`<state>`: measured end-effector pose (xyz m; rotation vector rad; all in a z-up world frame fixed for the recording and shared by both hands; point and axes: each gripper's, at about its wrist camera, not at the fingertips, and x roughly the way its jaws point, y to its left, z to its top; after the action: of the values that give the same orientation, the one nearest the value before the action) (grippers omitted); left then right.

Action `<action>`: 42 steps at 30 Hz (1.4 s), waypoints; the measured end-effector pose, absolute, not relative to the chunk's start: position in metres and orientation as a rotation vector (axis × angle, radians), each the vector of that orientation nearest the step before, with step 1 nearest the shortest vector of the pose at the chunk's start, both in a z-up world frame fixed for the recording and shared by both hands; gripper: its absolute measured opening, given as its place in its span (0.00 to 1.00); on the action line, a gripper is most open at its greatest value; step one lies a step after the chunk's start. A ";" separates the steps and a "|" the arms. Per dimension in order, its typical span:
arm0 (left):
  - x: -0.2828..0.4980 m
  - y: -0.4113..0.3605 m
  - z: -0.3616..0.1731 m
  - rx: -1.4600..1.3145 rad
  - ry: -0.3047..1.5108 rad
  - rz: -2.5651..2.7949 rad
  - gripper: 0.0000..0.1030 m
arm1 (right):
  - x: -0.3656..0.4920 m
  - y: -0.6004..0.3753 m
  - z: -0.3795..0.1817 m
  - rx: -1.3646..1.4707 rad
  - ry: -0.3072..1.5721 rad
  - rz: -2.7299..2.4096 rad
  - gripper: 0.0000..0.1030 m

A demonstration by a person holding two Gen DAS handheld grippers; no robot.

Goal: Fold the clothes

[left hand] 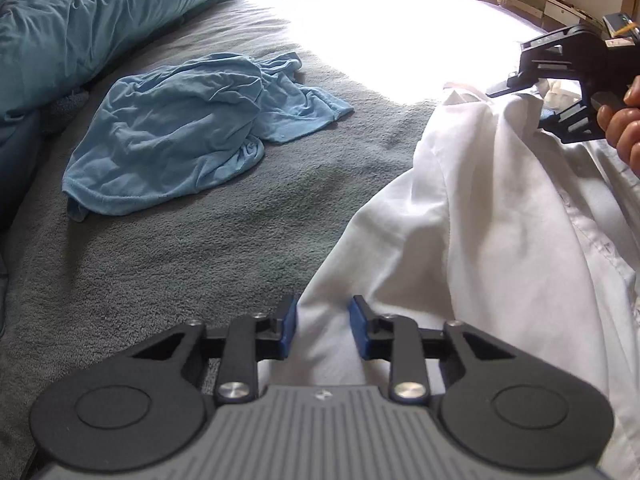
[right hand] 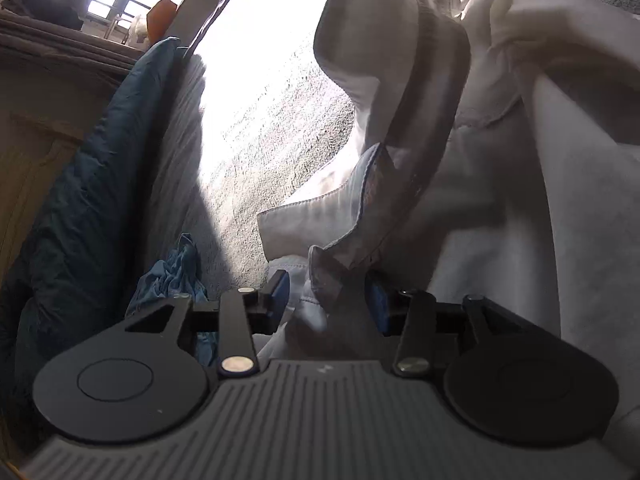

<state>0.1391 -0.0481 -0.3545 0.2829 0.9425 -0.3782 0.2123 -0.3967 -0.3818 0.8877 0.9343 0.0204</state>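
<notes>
A white shirt (left hand: 500, 216) lies spread and rumpled across the right side of a bed covered in a grey blanket (left hand: 200, 248), and both claws are at it from opposite ends. The left claw (left hand: 323, 330) sits low at the shirt's near edge with its two blue pads (left hand: 289, 328) apart; a tongue of white cloth runs straight between them, filling the gap, though neither pad is seen pressing on it. In the left wrist view the right claw (left hand: 520, 84) appears at the far right, held in a hand (left hand: 624, 120) and raised over the shirt's far end; whether its tip touches the cloth cannot be told from there. The right wrist view shows that claw (right hand: 327, 300) with its pads apart too, and a folded part of the shirt (right hand: 400, 160), seemingly the collar with its dark inner band, standing up between and just ahead of them; the cloth lies in the gap without being pinched. Well apart from the shirt, on the left of the bed, a crumpled light blue garment (left hand: 180, 132) lies on the blanket, and a teal duvet (left hand: 80, 24) is bunched along the far left edge. Strong light washes out the far middle of the bed.
</notes>
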 end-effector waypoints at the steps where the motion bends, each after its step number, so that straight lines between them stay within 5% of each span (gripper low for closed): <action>1: 0.139 -0.051 -0.355 0.295 0.931 -0.373 0.01 | 0.213 -0.393 -0.380 0.847 0.937 0.023 0.39; 2: 0.139 -0.050 -0.354 0.287 0.923 -0.360 0.01 | 0.214 -0.389 -0.377 0.807 0.939 0.026 0.38; 6: 0.144 -0.035 -0.342 0.246 0.884 -0.276 0.01 | 0.218 -0.374 -0.367 0.644 0.941 0.042 0.09; 15: 0.172 0.002 -0.350 0.271 0.897 -0.134 0.02 | 0.255 -0.337 -0.358 0.369 0.896 0.199 0.05; 20: 0.167 0.000 -0.350 0.321 0.883 -0.118 0.23 | 0.261 -0.325 -0.374 0.259 0.955 0.179 0.09; 21: 0.165 0.003 -0.346 0.301 0.882 -0.114 0.38 | 0.257 -0.326 -0.369 0.256 0.959 0.175 0.18; 23: 0.162 0.010 -0.338 0.262 0.881 -0.106 0.50 | 0.243 -0.332 -0.354 0.243 0.958 0.154 0.38; 32: 0.125 0.039 -0.275 0.098 0.884 -0.060 0.58 | 0.126 -0.369 -0.262 0.289 1.062 0.340 0.46; 42: -0.018 -0.003 -0.249 -0.090 1.111 -0.247 0.58 | -0.057 -0.409 -0.276 0.257 1.355 0.142 0.46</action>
<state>-0.0177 -0.0035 -0.2486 -0.0903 1.1107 -0.2474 -0.0566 -0.4086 -0.2762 0.2571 1.3549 0.1416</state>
